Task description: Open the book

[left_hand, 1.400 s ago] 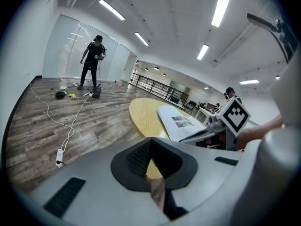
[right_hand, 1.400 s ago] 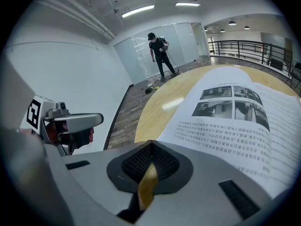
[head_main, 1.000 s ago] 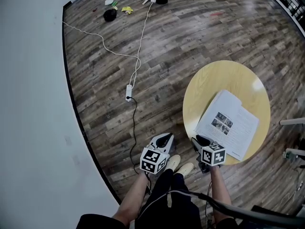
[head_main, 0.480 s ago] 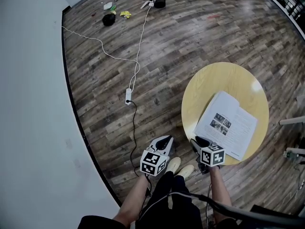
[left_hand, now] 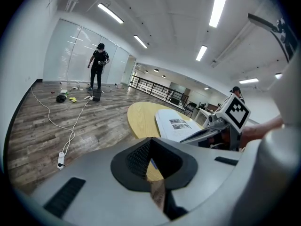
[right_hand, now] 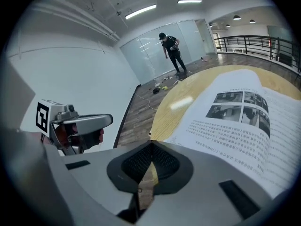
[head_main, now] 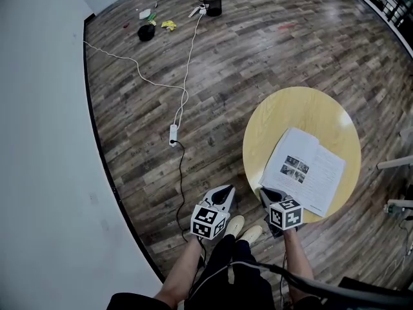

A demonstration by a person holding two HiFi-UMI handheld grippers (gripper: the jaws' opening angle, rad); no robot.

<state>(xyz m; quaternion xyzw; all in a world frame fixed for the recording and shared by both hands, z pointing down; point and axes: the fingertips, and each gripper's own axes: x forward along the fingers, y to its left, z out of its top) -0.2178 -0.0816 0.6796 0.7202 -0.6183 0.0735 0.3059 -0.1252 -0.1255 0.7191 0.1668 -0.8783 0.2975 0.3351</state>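
Note:
The book point(head_main: 303, 171) lies open, pages up, on the round yellow table point(head_main: 290, 108), with two photos on its left page. My right gripper point(head_main: 262, 191) is at the table's near edge, just off the book's near left corner. It is shut with nothing between its jaws and touches no page. In the right gripper view the printed page point(right_hand: 235, 121) fills the right side beyond the closed jaws. My left gripper point(head_main: 227, 189) hangs over the floor left of the table, shut and empty. The left gripper view shows the book point(left_hand: 176, 125) ahead to the right.
A white power strip point(head_main: 173, 133) and its cable trail across the wood floor toward a black bin point(head_main: 211, 3) and litter point(head_main: 147, 31) at the back. A pale wall point(head_main: 45, 141) runs along the left. A person point(left_hand: 98, 69) stands far off. Metal chair legs point(head_main: 393, 165) lie right of the table.
My right gripper's jaws, apart before, have come together on nothing. Both hands stayed in place and the book has not moved.

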